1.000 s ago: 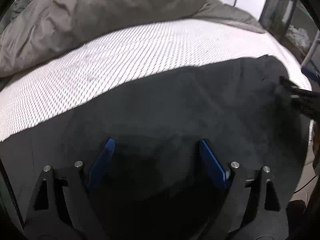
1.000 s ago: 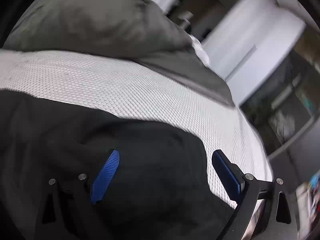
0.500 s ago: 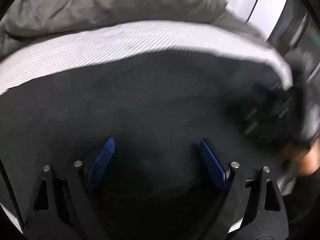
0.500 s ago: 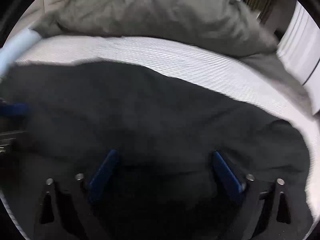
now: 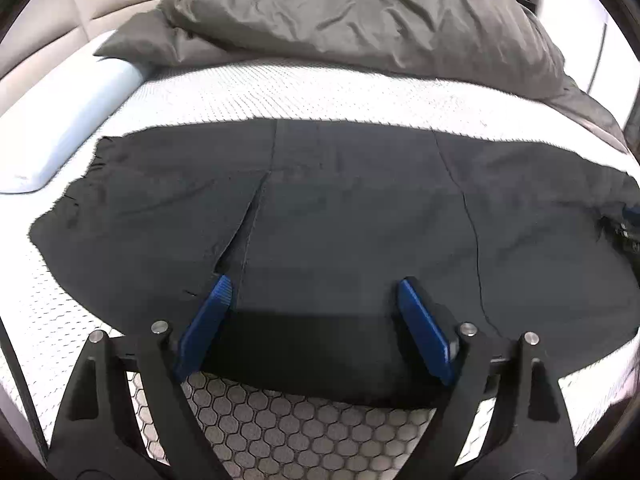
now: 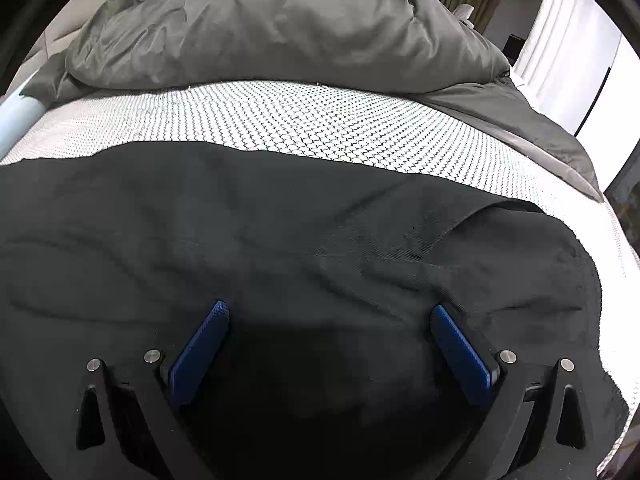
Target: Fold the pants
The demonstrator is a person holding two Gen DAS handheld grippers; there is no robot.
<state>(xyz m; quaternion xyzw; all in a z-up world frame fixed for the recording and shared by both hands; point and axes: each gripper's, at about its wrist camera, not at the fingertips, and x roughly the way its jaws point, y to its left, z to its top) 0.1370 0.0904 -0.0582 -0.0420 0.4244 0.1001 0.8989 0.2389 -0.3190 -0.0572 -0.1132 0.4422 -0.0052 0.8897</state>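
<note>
Black pants (image 5: 360,208) lie spread flat across the white honeycomb mattress (image 5: 320,92), with seams running toward me. My left gripper (image 5: 314,286) hovers open over the pants' near edge, with nothing pinched between its blue pads (image 5: 208,320). In the right wrist view the pants (image 6: 280,232) fill the lower half, and a flap of cloth is folded over at the right end (image 6: 512,232). My right gripper (image 6: 329,310) stands wide open just above the cloth, its blue pads (image 6: 460,352) apart and pressing on nothing.
A crumpled grey duvet (image 5: 360,12) is heaped at the back of the bed, also behind the pants in the right wrist view (image 6: 280,28). A pale blue bolster (image 5: 72,128) lies at the left. White curtains (image 6: 560,40) hang at the far right.
The left wrist view has swept sideways, so the pants' left end and near edge now show. The right wrist view swung from the bed's right side to face the pants, and its jaws widened a little.
</note>
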